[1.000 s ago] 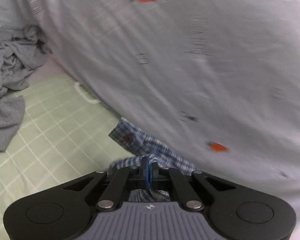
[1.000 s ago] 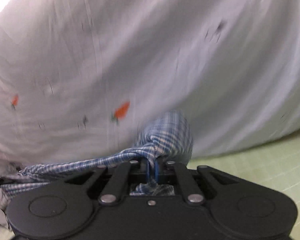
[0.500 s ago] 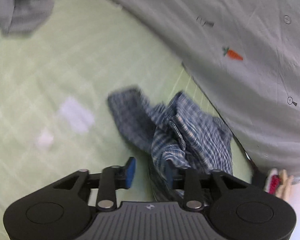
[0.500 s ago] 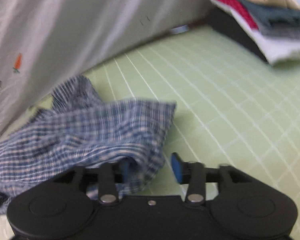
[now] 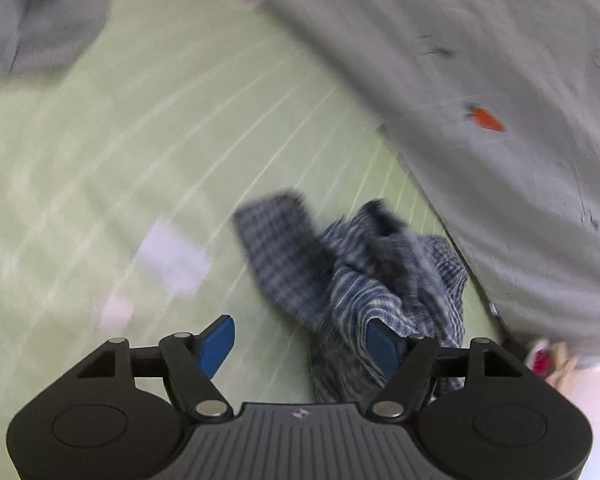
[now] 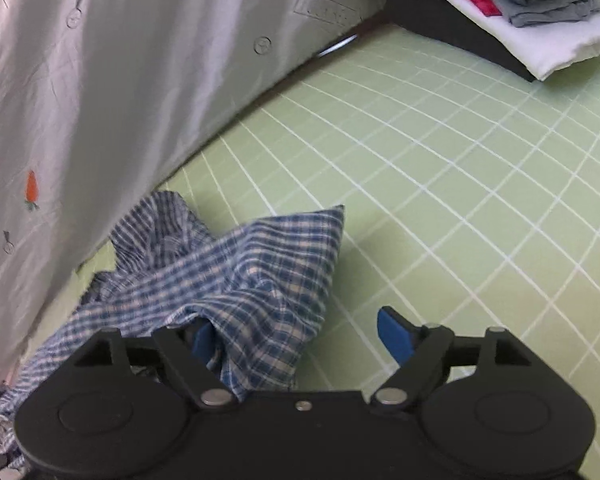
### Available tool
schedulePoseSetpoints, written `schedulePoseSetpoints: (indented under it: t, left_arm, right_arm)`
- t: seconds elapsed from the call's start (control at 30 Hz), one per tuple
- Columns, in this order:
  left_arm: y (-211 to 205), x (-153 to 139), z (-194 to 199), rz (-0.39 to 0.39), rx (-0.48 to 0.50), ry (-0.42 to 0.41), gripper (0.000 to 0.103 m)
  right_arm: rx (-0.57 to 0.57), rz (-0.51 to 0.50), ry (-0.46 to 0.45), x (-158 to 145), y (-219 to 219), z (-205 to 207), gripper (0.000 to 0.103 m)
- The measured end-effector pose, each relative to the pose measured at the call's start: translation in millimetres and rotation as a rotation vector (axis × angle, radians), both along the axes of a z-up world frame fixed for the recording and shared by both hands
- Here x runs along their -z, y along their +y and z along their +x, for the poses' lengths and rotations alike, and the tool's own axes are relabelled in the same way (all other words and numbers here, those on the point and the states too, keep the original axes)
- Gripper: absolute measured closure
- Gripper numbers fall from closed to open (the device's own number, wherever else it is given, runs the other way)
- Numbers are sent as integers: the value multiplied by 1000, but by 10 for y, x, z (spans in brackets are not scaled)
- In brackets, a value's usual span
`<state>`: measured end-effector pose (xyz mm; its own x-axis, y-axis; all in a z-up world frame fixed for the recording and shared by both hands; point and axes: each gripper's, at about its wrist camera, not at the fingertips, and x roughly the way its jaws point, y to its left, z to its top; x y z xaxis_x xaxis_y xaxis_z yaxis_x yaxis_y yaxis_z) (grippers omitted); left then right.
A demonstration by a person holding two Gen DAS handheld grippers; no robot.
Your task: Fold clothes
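Plaid shirt (image 6: 236, 272) crumpled on green mat (image 6: 460, 168), draped against both opening grippers, left gripper (image 5: 300, 344), right gripper (image 6: 300, 340), unclamped

Shirt (image 6: 236, 276) on mat (image 6: 440, 184), beside sheet (image 6: 100, 92); clothes stack (image 6: 540, 4) behind.

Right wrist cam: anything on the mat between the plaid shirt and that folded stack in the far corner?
No. In the right wrist view only bare green grid mat lies between the plaid shirt and the folded stack.

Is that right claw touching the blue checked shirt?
Touching. In the right wrist view, the checked shirt drapes over one pad of the opening right claw.
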<state>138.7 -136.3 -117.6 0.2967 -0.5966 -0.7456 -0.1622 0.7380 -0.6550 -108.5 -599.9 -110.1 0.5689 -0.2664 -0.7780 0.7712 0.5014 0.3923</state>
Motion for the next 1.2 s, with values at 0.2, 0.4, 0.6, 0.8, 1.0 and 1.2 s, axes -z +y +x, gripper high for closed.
schedulePoseSetpoints:
  t: [0.2, 0.4, 0.6, 0.8, 1.0, 1.2]
  left_arm:
    - [529, 60, -249, -52, -231, 21, 30]
    - [437, -79, -90, 26, -187, -23, 27]
    - [-95, -128, 216, 58, -15, -70, 27]
    - [-812, -100, 553, 46, 164, -79, 20]
    - [-1485, 5, 1020, 100, 321, -100, 18]
    - [-2043, 312, 1397, 111, 491, -87, 16]
  right_arm:
    - [50, -22, 86, 49, -97, -89, 22]
    - [24, -4, 62, -35, -51, -173, 21]
    - [109, 107, -50, -124, -108, -478, 19]
    - [303, 366, -233, 142, -312, -810, 16]
    - [426, 620, -346, 545, -380, -737, 14]
    - [374, 613, -290, 596, -450, -421, 13]
